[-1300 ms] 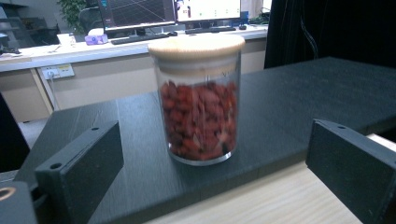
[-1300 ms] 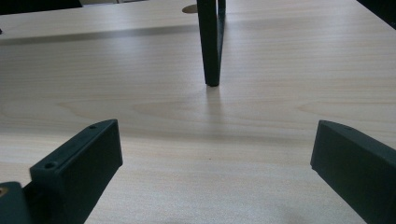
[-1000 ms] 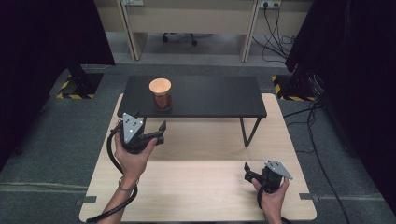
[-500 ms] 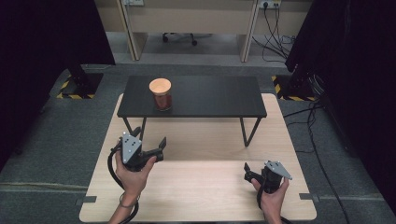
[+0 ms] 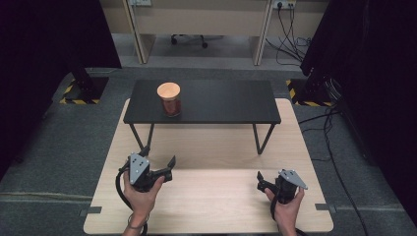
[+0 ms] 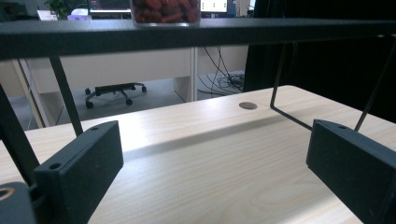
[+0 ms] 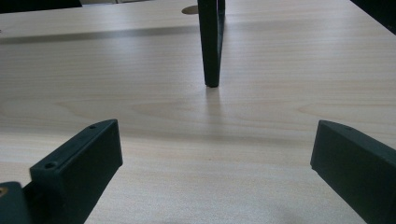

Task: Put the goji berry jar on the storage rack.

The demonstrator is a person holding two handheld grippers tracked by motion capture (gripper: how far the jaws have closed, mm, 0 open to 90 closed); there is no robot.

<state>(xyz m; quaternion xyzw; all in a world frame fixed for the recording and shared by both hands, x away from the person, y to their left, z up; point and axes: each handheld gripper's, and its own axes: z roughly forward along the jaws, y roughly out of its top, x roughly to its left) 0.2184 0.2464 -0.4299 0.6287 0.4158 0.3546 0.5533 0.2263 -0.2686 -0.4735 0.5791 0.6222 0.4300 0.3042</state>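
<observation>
Left gripper [image 5: 164,167]: held low over the near part of the pale wooden table [image 5: 206,206], jaws spread wide, nothing between them. In the left gripper view it looks under the edge of the black low metal-legged shelf [image 5: 221,101] that stands on the table's far half.

Glass jar with a round wooden lid and red contents [image 5: 169,99]: upright on the shelf's left portion, well apart from both grippers and beyond the left one. Its base and red contents [image 6: 166,10] appear at the top of the left gripper view.

Right gripper [image 5: 262,183]: low at the table's near right, jaws likewise released and empty, facing a shelf leg [image 7: 211,44].

Judgement: the jar is standing free on the shelf and untouched. Any grasp would call for lifting the left gripper above shelf height, advancing, and closing on the jar's body below the lid.
</observation>
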